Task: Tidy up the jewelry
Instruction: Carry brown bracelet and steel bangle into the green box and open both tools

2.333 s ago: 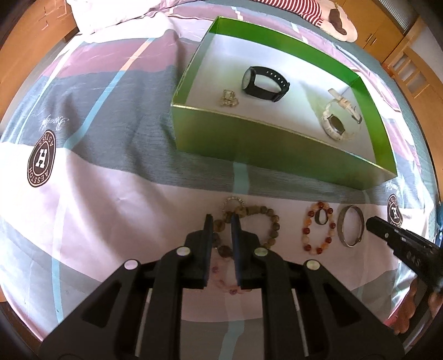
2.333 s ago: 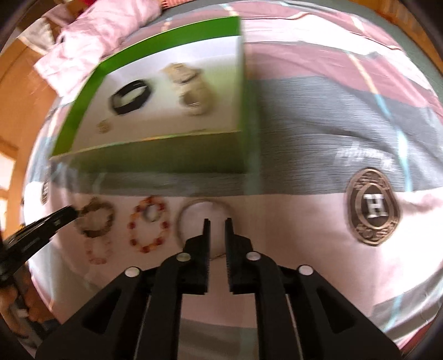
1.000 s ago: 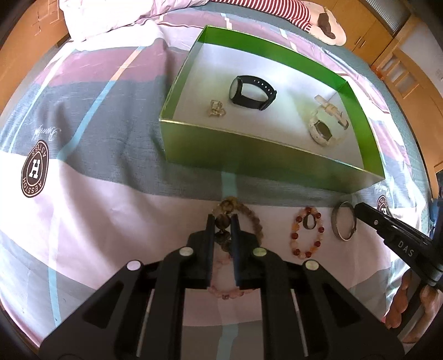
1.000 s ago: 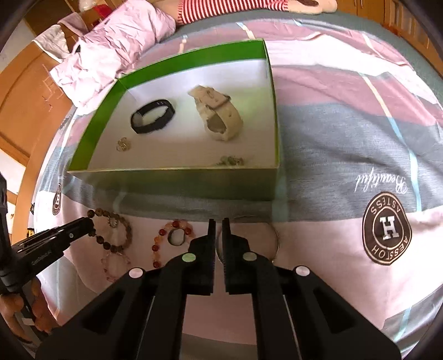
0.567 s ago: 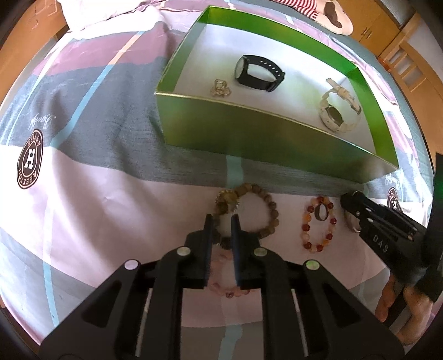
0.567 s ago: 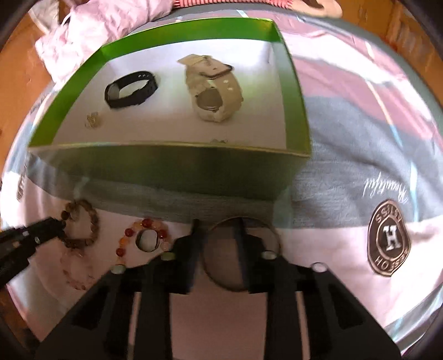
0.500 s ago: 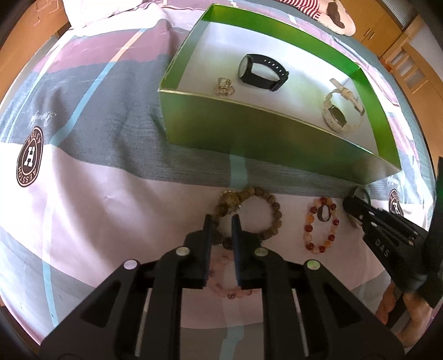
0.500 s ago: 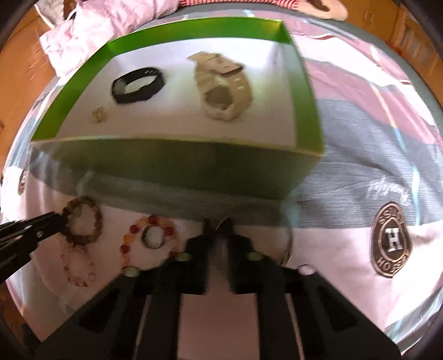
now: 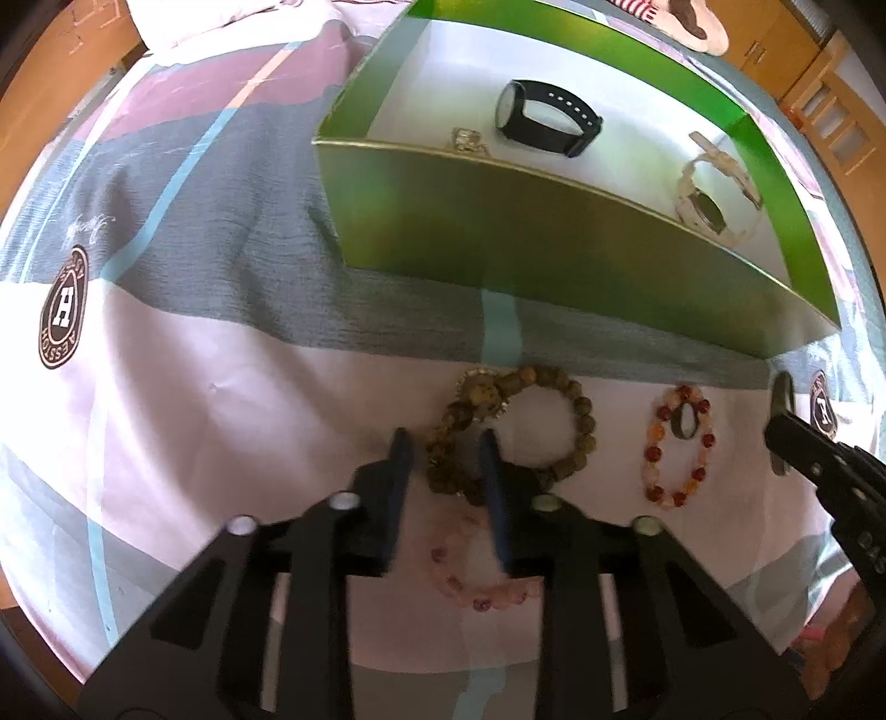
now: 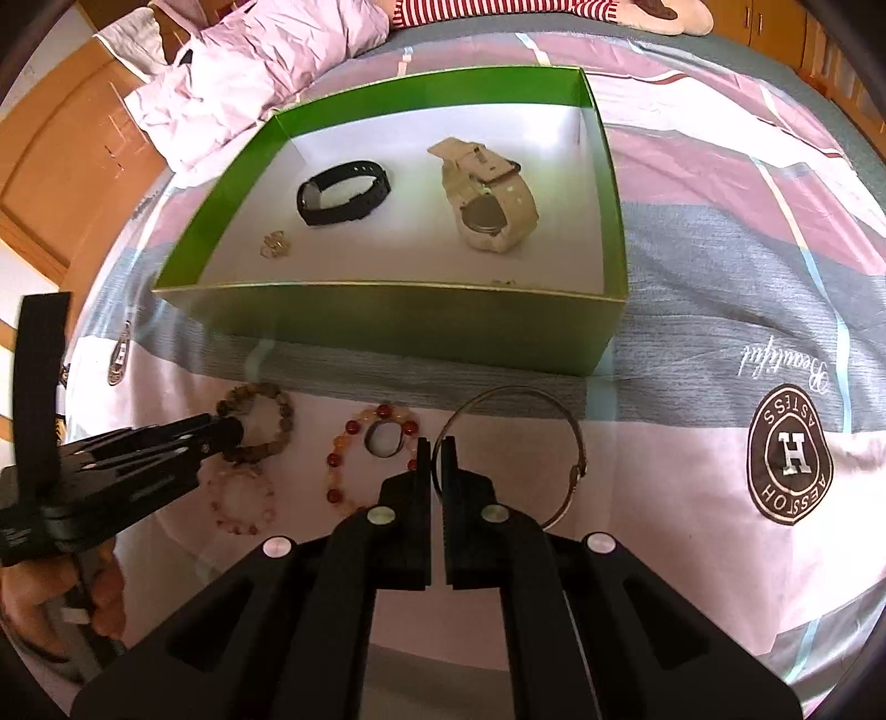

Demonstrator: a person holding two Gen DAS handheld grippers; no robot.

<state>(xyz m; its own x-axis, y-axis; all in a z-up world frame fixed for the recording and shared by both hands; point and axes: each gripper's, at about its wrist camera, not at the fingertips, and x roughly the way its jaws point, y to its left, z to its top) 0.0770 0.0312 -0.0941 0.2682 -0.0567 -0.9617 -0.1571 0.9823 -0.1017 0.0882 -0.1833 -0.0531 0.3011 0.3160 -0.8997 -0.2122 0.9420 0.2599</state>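
Note:
A green box (image 9: 554,238) on the bedspread holds a black watch (image 9: 545,119), a beige watch (image 9: 714,199) and a small trinket (image 9: 468,141). In front of it lie a brown bead bracelet (image 9: 581,426), a pink bead bracelet (image 9: 482,587) and an orange-red bead bracelet (image 9: 678,448) with a ring (image 9: 686,423) inside it. My left gripper (image 9: 443,440) points down, slightly open, straddling the brown bracelet's left side. My right gripper (image 10: 437,448) is shut on the left rim of a silver bangle (image 10: 559,410). Seen from the left wrist, the bangle (image 9: 783,399) stands on edge.
The bedspread (image 10: 720,498) is striped pink, grey and white with round logo patches. A crumpled pink quilt (image 10: 266,61) and a striped sleeve (image 10: 470,8) lie beyond the box. Wooden furniture (image 10: 72,160) borders the bed. A hand (image 10: 66,598) holds the left gripper.
My left gripper has sunk toward the brown bracelet and its jaws have widened around the beads. My right gripper has closed on the bangle's rim and tipped it up.

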